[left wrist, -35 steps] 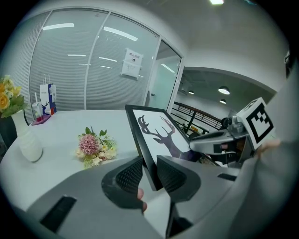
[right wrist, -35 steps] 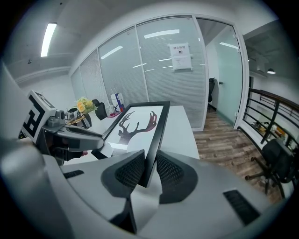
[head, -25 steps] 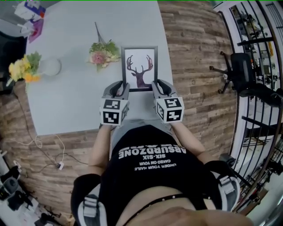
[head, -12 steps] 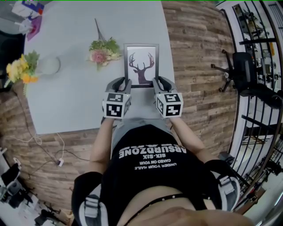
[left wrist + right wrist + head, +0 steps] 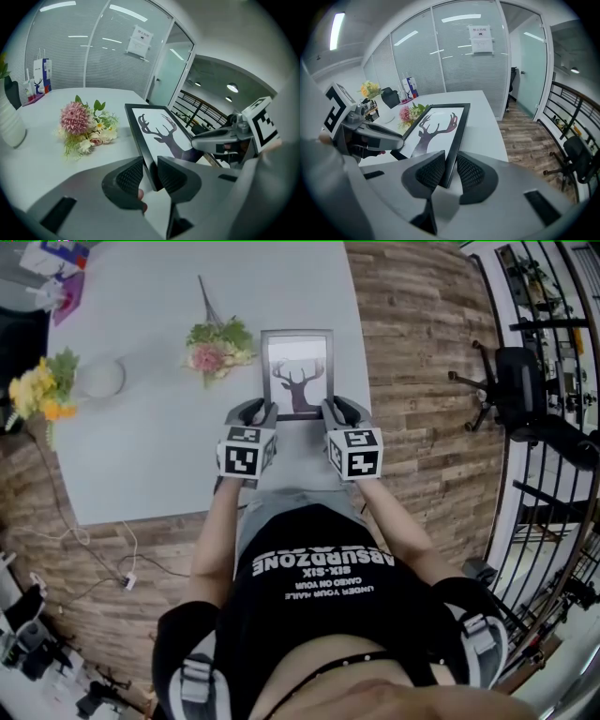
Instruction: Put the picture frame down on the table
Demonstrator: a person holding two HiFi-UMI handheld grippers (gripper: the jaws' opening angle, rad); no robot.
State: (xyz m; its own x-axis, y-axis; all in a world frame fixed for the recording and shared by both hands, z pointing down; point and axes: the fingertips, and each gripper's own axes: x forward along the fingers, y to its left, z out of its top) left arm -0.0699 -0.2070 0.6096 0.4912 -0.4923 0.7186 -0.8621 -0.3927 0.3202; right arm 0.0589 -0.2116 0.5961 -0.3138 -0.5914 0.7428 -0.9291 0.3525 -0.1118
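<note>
The picture frame [image 5: 298,373] is a slim dark rectangle around a white sheet printed with a dark deer's head and branching antlers. It faces up over the right side of the pale grey tabletop [image 5: 141,456], close to the tabletop's 3 o'clock edge. Its long axis runs from 6 to 12 o'clock in the head view, and the antlers point toward 12, away from the person. The left gripper [image 5: 150,173] has its jaws clenched on the frame's left rim near the 6 o'clock end, one ribbed pad on each side of the thin edge. The right gripper [image 5: 450,171] grasps the right rim in the same way (so the frame spans the two grippers). Whether the far short edge touches the tabletop cannot be told. A bunch of pink flowers [image 5: 218,346] lies just beside the frame at its 9 o'clock. Yellow flowers [image 5: 39,390] stand well apart, farther toward 9.
</note>
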